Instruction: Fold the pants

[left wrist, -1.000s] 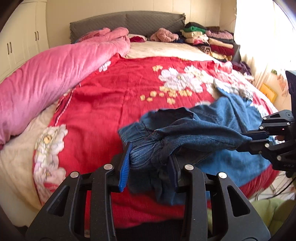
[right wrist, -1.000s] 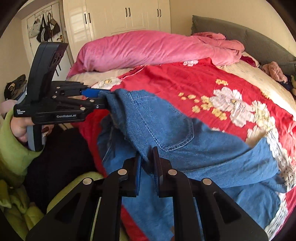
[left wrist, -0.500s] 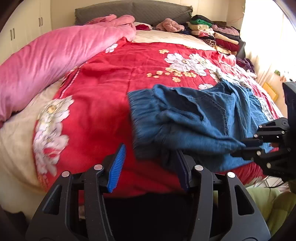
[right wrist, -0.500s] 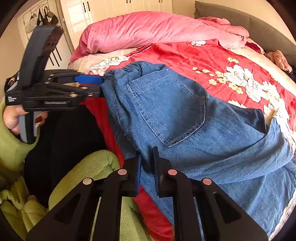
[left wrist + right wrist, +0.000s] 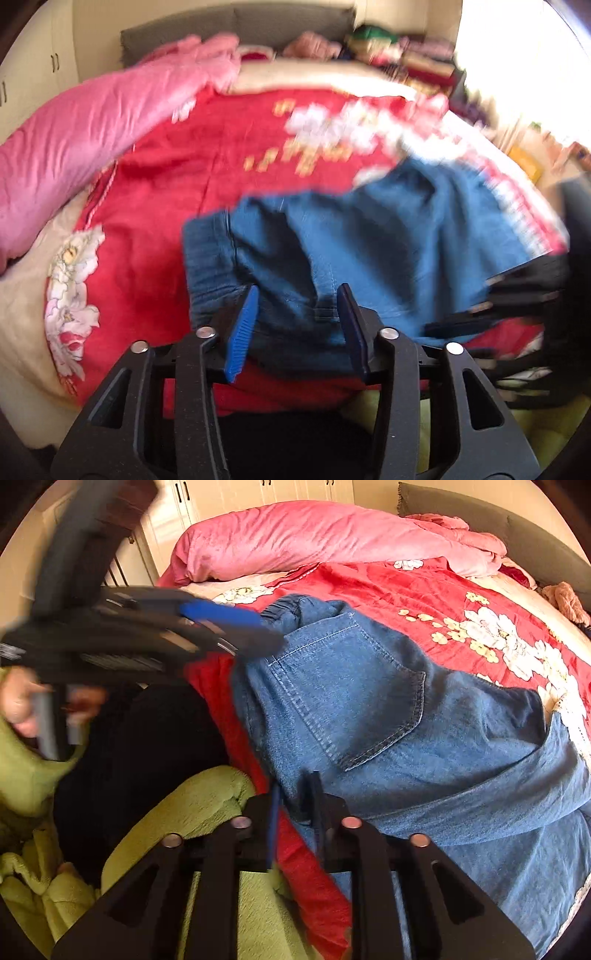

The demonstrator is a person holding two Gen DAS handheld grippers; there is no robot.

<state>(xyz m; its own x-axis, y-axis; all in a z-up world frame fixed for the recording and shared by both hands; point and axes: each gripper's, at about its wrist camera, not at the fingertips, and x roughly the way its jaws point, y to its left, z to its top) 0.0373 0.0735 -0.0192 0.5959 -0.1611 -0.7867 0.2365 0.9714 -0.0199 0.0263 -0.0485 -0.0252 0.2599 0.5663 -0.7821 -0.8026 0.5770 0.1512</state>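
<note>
The blue denim pants (image 5: 369, 709) lie on the near edge of the bed, back pocket facing up, the gathered waistband toward the left and the legs running off to the right. The left gripper (image 5: 297, 325) has its blue-padded fingers spread wide, with the waistband cloth lying in the gap between them; in the right wrist view the same gripper (image 5: 255, 627) reaches in from the left at the waistband. The right gripper (image 5: 295, 805) has its fingers drawn narrow on a fold of the denim at the bed's near edge. Under the pants spreads a red blanket (image 5: 406, 587) printed with white and yellow flowers, over a cream sheet (image 5: 22, 317). A pink quilt (image 5: 314, 539) is heaped along the far left side. A grey headboard (image 5: 236, 22) stands at the far end, with a blurred pile of clothes (image 5: 399, 55) at its right. Cream wardrobe doors (image 5: 236, 494) line the wall behind the quilt, and bright light washes in at the right in the left wrist view.
</note>
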